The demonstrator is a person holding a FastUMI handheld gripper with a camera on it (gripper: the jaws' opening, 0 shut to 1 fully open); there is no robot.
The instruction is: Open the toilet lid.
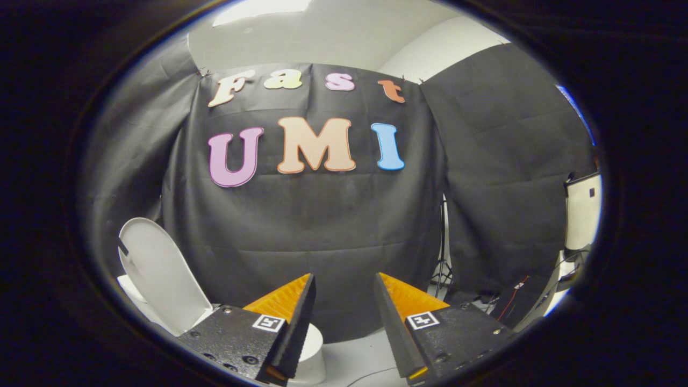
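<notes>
Toilet lid (161, 274): raised upright, left of the claw (344, 285). Claw: fingers spread, pinching nothing. White cylinder (312, 357) low between fingers. Tripod stand (442, 258) beyond, right.

This is a staged recording booth, not a real bathroom. Black cloth (322, 215) hangs in creased panels as a backdrop at 12 o'clock, clipped at its top edge, with a plain white wall (333, 37) showing above it. At 9 o'clock a white toilet lid (158, 274) stands raised against the cloth, a lone fixture with no tiles or plumbing around it. At 3 o'clock a light-stand tripod (442, 269) stands in a gap between cloth panels, loose cables (510, 303) trail over the floor, and white equipment (583, 209) sits beyond, all typical of a lab or studio setup.
</notes>
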